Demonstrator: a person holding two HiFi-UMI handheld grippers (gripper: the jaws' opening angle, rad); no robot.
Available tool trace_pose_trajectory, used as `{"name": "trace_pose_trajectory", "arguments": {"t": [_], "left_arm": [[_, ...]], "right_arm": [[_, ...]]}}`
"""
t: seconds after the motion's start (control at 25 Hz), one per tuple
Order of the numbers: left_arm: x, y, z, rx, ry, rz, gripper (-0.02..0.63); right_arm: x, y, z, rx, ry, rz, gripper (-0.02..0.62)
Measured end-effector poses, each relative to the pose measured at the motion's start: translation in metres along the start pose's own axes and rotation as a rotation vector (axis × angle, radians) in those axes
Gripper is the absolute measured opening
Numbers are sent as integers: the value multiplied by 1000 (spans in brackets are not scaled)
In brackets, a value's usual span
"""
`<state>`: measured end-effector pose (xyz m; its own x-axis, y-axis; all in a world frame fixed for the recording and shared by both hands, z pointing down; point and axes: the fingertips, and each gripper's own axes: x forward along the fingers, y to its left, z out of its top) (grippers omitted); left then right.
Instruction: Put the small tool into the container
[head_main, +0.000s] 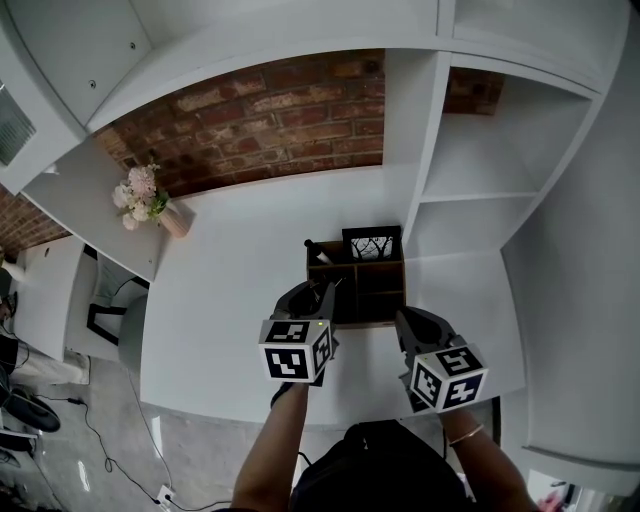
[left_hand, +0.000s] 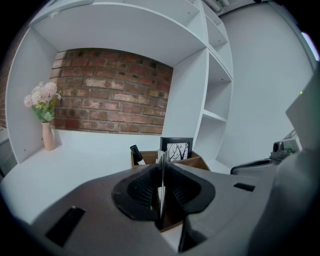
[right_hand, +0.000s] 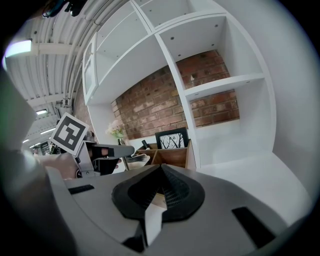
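A wooden container (head_main: 380, 292) with several compartments stands on the white desk, and in the left gripper view it is the container (left_hand: 195, 162) just past the jaws. My left gripper (head_main: 328, 292) hangs over its front left compartment. In its own view the left gripper (left_hand: 162, 167) is shut on the small tool (left_hand: 162, 192), a thin flat grey strip seen edge-on and upright. My right gripper (head_main: 403, 323) rests at the container's front right corner, and in its own view the right gripper (right_hand: 161, 171) has its pads together with nothing between them.
A black-framed picture (head_main: 372, 243) stands at the container's back, and a dark marker (left_hand: 136, 154) leans in its back left compartment. A vase of flowers (head_main: 145, 200) sits far left by the brick wall. White shelving (head_main: 490, 160) rises on the right.
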<state>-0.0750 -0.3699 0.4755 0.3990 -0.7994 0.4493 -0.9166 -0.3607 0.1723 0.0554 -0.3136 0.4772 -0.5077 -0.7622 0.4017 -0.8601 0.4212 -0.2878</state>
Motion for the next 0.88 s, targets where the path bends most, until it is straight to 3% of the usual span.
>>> {"name": "trace_pose_trajectory", "arguments": {"t": [0.88], "left_arm": [[-5,-11,-12,-7,7,-72,121]], "right_arm": [[3,5,-5,-8,13,2,3]]}}
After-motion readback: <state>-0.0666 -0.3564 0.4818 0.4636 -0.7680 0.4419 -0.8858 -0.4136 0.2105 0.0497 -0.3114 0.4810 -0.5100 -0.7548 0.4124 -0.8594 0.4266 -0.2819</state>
